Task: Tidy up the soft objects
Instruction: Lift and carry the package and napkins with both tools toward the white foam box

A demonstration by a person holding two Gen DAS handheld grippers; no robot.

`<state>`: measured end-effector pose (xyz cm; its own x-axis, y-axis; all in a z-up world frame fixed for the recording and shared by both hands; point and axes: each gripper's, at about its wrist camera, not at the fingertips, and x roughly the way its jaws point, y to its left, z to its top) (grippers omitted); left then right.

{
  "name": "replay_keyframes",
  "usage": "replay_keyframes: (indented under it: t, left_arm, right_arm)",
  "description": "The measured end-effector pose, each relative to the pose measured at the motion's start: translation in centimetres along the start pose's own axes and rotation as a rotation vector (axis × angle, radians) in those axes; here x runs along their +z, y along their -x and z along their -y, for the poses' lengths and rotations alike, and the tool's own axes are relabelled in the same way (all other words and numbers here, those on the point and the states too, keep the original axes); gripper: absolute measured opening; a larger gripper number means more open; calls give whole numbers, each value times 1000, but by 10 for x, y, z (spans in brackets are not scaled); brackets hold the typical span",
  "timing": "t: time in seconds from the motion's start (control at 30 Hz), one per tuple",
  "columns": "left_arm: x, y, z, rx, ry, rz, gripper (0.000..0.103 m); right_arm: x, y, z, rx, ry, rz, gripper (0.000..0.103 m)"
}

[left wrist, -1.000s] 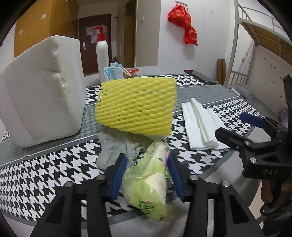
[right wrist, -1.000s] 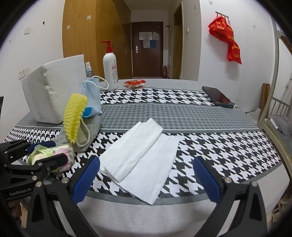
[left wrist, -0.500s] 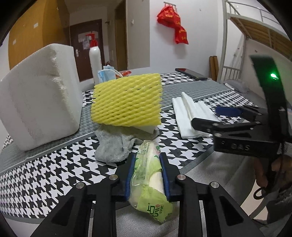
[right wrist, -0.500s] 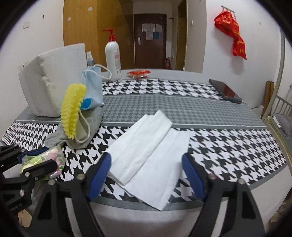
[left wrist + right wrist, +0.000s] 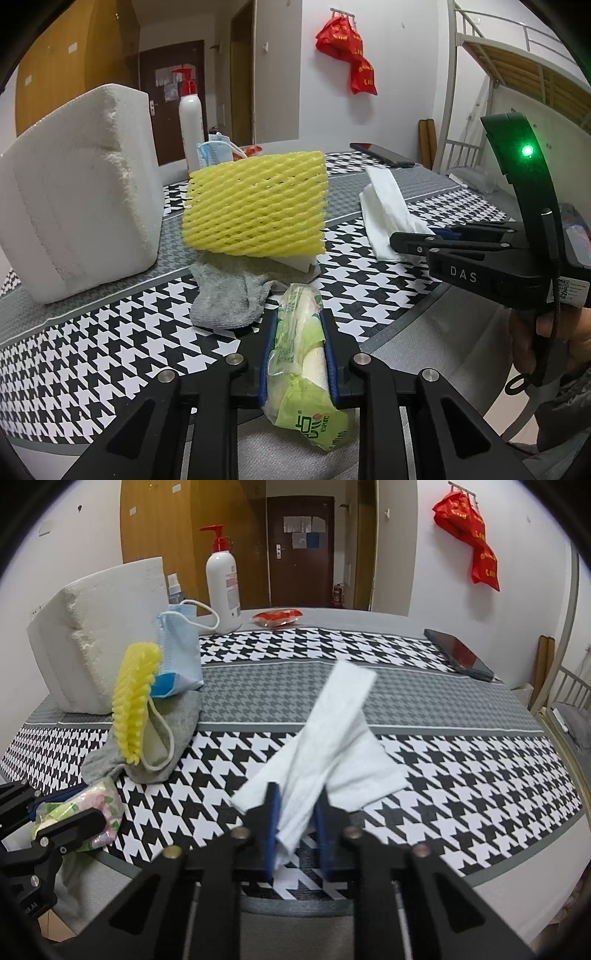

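My left claw (image 5: 297,354) pinches the green tissue packet (image 5: 301,363) at the worktop's (image 5: 110,332) near edge; the grey sock (image 5: 232,291) and yellow foam net (image 5: 255,206) sit at twelve o'clock. My right claw (image 5: 295,827) is clamped on the white paper towel (image 5: 332,746), lifting its near end.

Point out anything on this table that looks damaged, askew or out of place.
The white foam block has a ragged, broken top edge. The yellow foam fruit net stands on edge atop the crumpled grey sock, with a blue face mask propped behind. A red snack packet and a phone lie among soft items.
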<state>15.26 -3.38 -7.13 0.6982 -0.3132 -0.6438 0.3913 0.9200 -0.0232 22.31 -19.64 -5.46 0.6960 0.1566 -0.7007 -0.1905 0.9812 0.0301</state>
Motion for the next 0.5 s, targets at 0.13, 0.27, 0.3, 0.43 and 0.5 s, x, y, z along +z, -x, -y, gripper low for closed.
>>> replay_keyframes:
  t: [0.13,0.27,0.3,0.43,0.5]
  left_arm:
    - [3,5,-2,-9,7,16,22]
    - [8,17,-4,-15,9,51,22]
    - [9,19,-4,-14,12,56,22]
    - [14,25,-7,3,26,70,22]
    - [17,28,-7,12,22,79,22]
  right_arm:
    - [1,5,2,9,-6,14,12]
    - [4,13,3,11,-10,38,12]
    - [4,16,3,8,-9,47,12]
    - [6,26,5,-1,-10,73,12]
    - [7,31,7,-2,-15,85,12]
